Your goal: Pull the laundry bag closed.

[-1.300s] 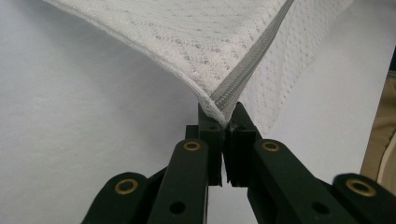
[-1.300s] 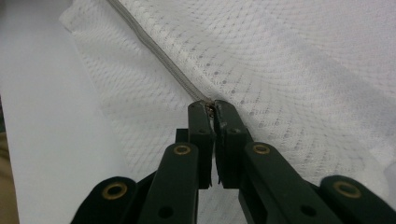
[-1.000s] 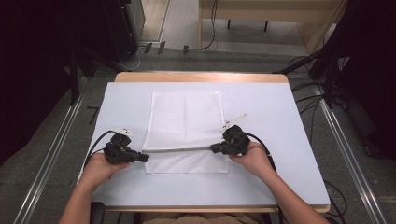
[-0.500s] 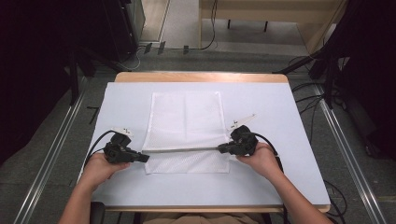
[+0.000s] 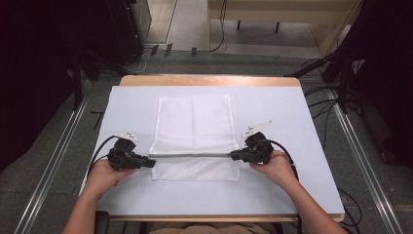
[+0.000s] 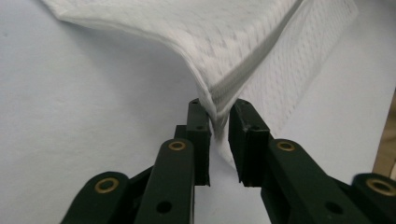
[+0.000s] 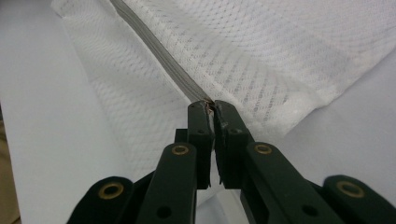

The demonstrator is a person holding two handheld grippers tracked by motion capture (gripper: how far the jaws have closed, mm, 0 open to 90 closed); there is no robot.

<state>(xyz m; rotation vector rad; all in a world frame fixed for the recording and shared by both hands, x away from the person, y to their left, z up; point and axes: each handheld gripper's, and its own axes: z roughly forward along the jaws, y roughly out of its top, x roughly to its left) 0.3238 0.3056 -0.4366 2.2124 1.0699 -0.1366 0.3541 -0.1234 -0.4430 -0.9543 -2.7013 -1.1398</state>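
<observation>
We hold a white mesh cloth (image 5: 194, 127) flat on the pale worktop (image 5: 292, 117), with its near part folded along a straight grey fold line (image 5: 192, 155) that runs between our two tongs. The left tongs (image 5: 148, 163) sit at the cloth's left end of that fold; in the left gripper view their jaws have just been opening and now stand apart, the folded edge (image 6: 219, 95) rising between them and lying against the left jaw only. The right tongs (image 5: 234, 156) sit at the fold's right end; in the right gripper view their jaws have just eased slightly yet are nearly together, still pinching the cloth (image 7: 261, 60) at the tips. Beyond both tongs the rest of the cloth lies spread toward the worktop's far edge.
</observation>
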